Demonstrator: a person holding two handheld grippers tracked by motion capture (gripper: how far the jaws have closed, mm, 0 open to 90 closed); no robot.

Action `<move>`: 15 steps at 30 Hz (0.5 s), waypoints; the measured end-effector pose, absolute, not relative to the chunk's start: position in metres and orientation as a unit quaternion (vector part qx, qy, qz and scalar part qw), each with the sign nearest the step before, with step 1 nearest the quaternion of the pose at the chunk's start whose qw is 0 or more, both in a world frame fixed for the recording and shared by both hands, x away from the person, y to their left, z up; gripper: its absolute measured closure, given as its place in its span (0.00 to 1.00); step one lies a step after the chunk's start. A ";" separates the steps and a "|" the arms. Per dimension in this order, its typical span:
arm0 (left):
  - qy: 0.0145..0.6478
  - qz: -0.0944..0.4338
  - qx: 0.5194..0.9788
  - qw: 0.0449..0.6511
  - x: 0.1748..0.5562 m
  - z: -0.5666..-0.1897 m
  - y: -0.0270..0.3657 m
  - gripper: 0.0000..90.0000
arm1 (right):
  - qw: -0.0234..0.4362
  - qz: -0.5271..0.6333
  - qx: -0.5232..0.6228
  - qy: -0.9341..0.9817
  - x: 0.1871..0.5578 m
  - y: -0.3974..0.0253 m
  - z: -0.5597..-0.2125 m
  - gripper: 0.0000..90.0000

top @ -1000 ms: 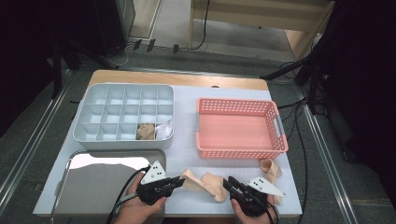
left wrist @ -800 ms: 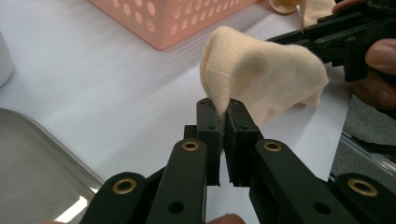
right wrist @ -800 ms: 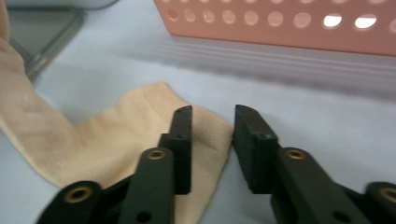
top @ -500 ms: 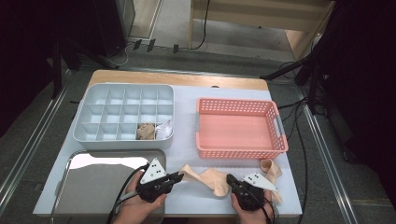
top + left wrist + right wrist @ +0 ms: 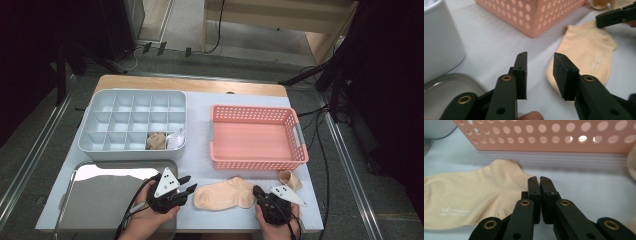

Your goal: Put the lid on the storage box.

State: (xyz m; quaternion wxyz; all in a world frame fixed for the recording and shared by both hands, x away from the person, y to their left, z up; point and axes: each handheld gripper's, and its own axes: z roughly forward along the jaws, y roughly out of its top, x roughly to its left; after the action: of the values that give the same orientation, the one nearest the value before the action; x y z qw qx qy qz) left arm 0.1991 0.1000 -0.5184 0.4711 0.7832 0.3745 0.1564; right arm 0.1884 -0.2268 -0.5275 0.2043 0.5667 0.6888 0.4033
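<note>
Nearest the table's front edge, the left gripper [image 5: 184,184] has its jaws spread with nothing between them, just beside one end of the flat beige cotton sock [image 5: 225,195]. The right gripper [image 5: 258,192] is clenched at the sock's other end — whether it pinches fabric is unclear. Behind lies the pink perforated plastic basket [image 5: 256,162], then the grey compartmented plastic organiser tray [image 5: 100,112].
</note>
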 end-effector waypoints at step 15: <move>0.441 0.060 0.772 0.454 0.198 -0.525 0.088 0.58 | 0.205 0.415 0.561 0.686 0.195 -0.225 -0.527 0.73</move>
State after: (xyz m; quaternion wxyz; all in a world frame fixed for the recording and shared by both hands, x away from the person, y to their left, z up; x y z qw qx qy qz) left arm 0.1978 0.0879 -0.5255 0.4538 0.7719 0.4412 0.0598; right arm 0.1951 -0.2246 -0.5272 0.2053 0.5611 0.6860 0.4151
